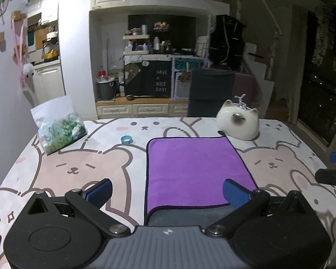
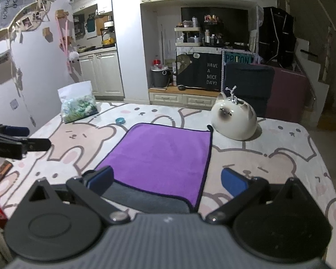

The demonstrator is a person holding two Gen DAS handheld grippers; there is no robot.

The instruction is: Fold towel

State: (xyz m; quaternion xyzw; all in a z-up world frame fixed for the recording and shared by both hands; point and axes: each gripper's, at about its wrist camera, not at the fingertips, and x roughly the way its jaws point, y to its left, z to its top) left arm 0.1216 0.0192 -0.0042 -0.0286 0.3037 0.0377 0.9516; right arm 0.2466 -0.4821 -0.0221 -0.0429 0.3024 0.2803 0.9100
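Observation:
A purple towel [image 1: 194,168] with a dark hem lies flat on the bear-print cloth, folded over so a grey underside strip [image 1: 190,215] shows at its near edge. It also shows in the right wrist view [image 2: 161,159]. My left gripper [image 1: 168,192] is open and empty, its blue pads [image 1: 235,192] apart over the towel's near left corner. My right gripper [image 2: 168,181] is open and empty above the towel's near right corner. Each gripper appears at the edge of the other's view.
A white cat-shaped ceramic pot [image 1: 238,123] stands just beyond the towel's far right corner. A clear bag of green and white bits [image 1: 58,130] leans at the far left. A small teal lid [image 1: 126,139] lies beyond the towel. The table's edges [image 2: 320,179] drop off right.

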